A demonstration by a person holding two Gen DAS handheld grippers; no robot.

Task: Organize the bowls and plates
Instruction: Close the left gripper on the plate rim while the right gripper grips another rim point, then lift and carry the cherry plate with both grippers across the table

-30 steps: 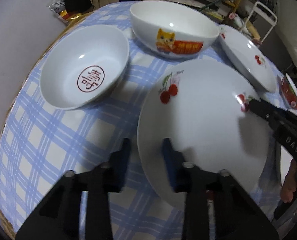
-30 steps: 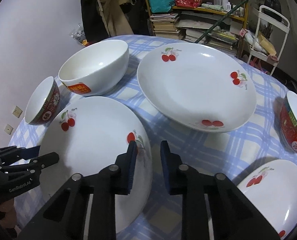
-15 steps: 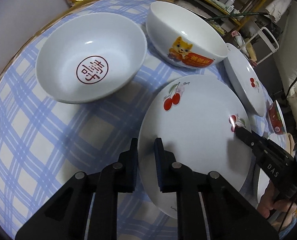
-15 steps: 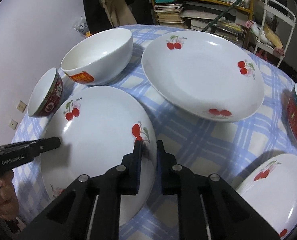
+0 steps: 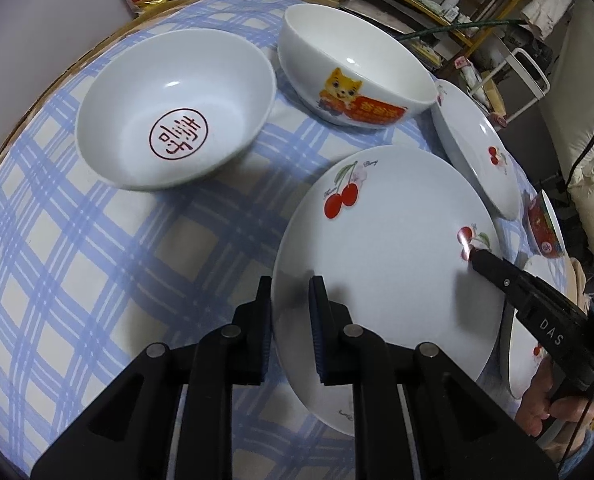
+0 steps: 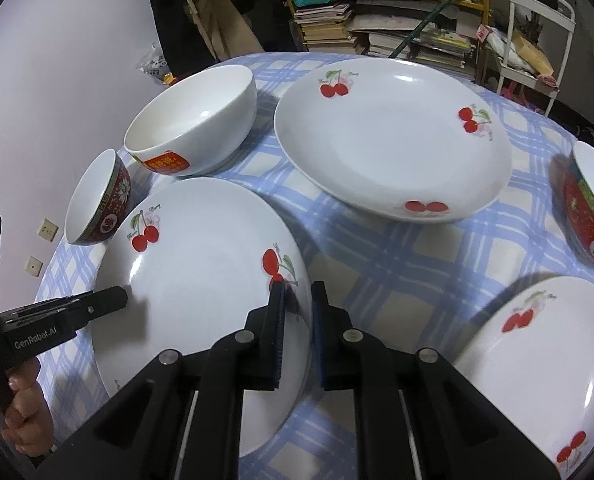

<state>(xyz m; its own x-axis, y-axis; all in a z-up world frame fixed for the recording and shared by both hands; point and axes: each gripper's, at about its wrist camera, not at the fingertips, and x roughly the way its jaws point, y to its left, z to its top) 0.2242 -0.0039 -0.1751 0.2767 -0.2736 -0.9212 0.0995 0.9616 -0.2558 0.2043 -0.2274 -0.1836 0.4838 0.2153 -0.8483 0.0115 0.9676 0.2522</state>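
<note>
A white plate with red cherries [image 5: 385, 248] is held by two grippers at once. The left gripper [image 5: 291, 312] is closed on the plate's near left edge, with one of its fingers [image 5: 263, 328] under the rim and the other on top. The right gripper [image 6: 297, 316] is closed on the opposite edge of the same plate [image 6: 201, 280] in the same way. Both sets of fingers have just been closing, and the plate's rim is pinched between them. In the left view the plate looks tilted, with its left edge raised off the blue checked cloth on the worktop [image 5: 97, 264]; a shadow is seen under it.

Behind the plate, a white bowl with a red round mark inside [image 5: 177, 108] is seen sitting on the cloth. Beside it stands a white bowl with an orange cat picture [image 5: 353, 72]. A bigger cherry plate [image 6: 389, 140] lies past the held plate, apart from it. Another cherry plate [image 6: 545, 364] lies near the right edge. A small red patterned bowl [image 6: 97, 200] is seen just beside the held plate's far left edge, and a second red bowl [image 6: 589, 212] is at the far right. A hand [image 6: 25, 412] is seen holding the left gripper's handle.
</note>
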